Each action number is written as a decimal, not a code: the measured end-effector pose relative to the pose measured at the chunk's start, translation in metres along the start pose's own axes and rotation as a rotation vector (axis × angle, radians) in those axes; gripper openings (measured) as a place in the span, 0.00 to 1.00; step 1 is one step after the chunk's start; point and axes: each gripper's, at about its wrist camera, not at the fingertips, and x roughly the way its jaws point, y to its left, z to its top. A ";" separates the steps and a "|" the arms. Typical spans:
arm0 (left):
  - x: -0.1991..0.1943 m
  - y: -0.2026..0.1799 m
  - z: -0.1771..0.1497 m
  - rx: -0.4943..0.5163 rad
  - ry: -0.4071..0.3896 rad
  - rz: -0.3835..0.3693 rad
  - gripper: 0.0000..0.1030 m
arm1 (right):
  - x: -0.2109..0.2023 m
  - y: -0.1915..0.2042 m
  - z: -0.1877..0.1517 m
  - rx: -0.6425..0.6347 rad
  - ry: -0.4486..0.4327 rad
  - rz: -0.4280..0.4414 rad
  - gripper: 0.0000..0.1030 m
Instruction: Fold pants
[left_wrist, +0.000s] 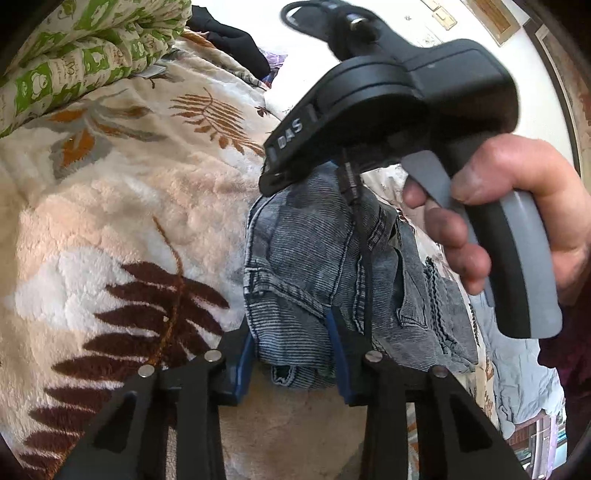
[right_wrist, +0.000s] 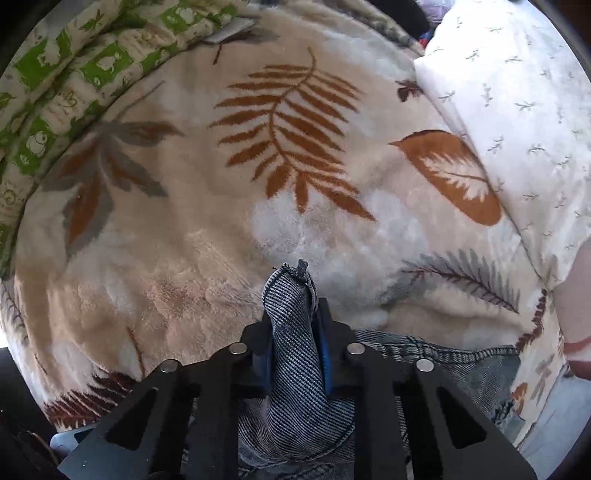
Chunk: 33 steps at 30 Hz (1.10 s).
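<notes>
The pants (left_wrist: 314, 266) are grey-blue washed denim, bunched and held up over a fleece leaf-print blanket (left_wrist: 129, 206). My left gripper (left_wrist: 293, 354) is shut on a thick fold of the denim between its blue pads. In that view the right gripper's black body (left_wrist: 399, 96), held by a hand (left_wrist: 517, 206), hangs just above the same bundle. In the right wrist view my right gripper (right_wrist: 293, 328) is shut on a corner of the pants (right_wrist: 291, 332), which sticks up between the pads; more denim hangs below. The blanket (right_wrist: 221, 240) lies beneath.
A green-and-cream patterned quilt (left_wrist: 74, 55) is piled at the far left, also in the right wrist view (right_wrist: 55, 92). A white pillow with small sprigs (right_wrist: 517, 110) lies at the right. Dark clothing (left_wrist: 232, 40) sits at the back. A wall with frames (left_wrist: 491, 18) is behind.
</notes>
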 end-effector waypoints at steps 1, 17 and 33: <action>0.000 -0.001 0.000 0.005 -0.003 -0.002 0.35 | -0.006 -0.001 -0.003 0.006 -0.012 0.004 0.14; -0.016 -0.031 -0.001 0.179 -0.062 -0.114 0.25 | -0.080 -0.046 -0.061 0.195 -0.259 0.136 0.12; -0.009 -0.170 -0.007 0.478 -0.029 -0.323 0.24 | -0.138 -0.176 -0.185 0.462 -0.529 0.237 0.11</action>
